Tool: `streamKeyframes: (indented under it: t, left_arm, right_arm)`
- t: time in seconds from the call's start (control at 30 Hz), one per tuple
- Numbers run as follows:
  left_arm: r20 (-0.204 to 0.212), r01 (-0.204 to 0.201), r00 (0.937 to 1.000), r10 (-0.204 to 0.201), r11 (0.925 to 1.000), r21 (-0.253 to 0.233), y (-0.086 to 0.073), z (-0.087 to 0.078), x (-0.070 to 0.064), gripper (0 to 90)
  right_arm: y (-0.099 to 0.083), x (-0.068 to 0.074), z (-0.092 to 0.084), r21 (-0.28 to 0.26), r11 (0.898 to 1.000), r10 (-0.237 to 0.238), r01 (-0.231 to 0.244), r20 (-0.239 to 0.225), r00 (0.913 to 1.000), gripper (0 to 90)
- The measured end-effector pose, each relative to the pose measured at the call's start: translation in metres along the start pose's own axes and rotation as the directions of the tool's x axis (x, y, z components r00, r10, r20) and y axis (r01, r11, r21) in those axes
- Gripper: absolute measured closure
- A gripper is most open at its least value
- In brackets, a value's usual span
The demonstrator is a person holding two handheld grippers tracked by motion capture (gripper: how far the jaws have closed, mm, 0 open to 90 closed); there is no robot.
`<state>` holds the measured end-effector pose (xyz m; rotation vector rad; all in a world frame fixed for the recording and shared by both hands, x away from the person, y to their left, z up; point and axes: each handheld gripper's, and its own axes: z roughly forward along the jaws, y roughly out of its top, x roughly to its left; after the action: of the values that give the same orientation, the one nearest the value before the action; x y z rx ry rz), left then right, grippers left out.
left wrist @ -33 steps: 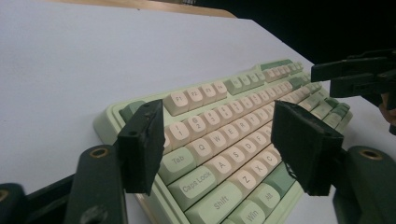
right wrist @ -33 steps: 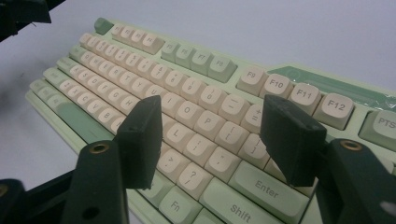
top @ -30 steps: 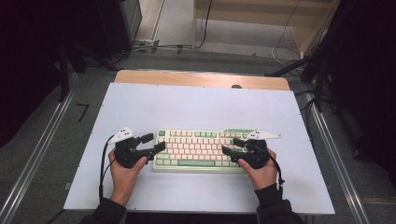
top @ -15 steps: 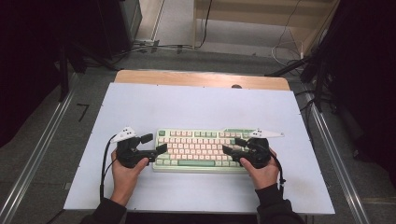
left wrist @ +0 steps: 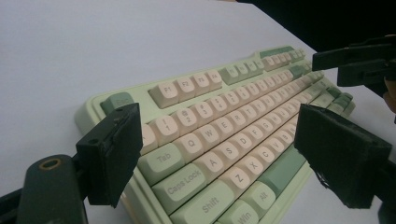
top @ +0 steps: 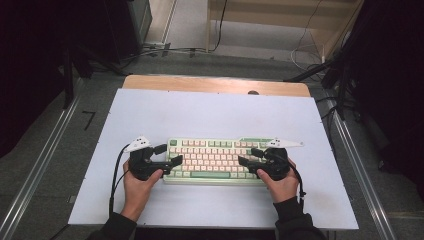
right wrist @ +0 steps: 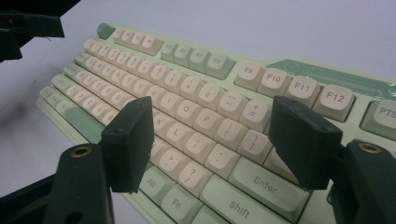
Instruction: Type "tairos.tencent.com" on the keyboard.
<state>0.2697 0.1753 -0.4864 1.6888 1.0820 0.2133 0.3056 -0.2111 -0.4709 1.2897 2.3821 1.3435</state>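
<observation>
High view: keyboard (top: 215, 159) lies between both tongs, left gripper (top: 168, 155) and right gripper (top: 249, 157), each with jaws apart over an end, clamping nothing. Likely the grasp step; next, close on both ends.

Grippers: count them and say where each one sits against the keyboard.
2. The left gripper is at the keyboard's left end, jaws open over the Tab and Caps Lock side. The right gripper is at its right end, jaws open over the Enter side.
</observation>
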Motion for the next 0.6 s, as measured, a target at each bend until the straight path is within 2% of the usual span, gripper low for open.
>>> streamKeyframes:
  t: [0.07,0.3,0.6]
  left_arm:
    - [-0.001,-0.007,1.0,0.007,0.9999,0.008,0.0008,0.0022,-0.0017,16.1]
    - [0.02,0.012,0.9997,-0.012,0.9999,0.012,0.0018,0.0054,-0.0025,17.2]
    - [0.03,0.013,0.9995,-0.013,0.9999,0.011,0.0037,0.0085,-0.0031,19.5]
  right_arm:
    - [0.0,0.0001,0.0001,0.0,1.0,0.001,-0.001,0.0,1.0,29.3]
    - [-0.0005,-0.0002,0.0008,0.005,1.0,0.003,-0.003,0.001,1.0,29.4]
    - [-0.0008,-0.0007,0.0018,0.007,1.0,0.011,-0.01,-0.008,0.9999,29.5]
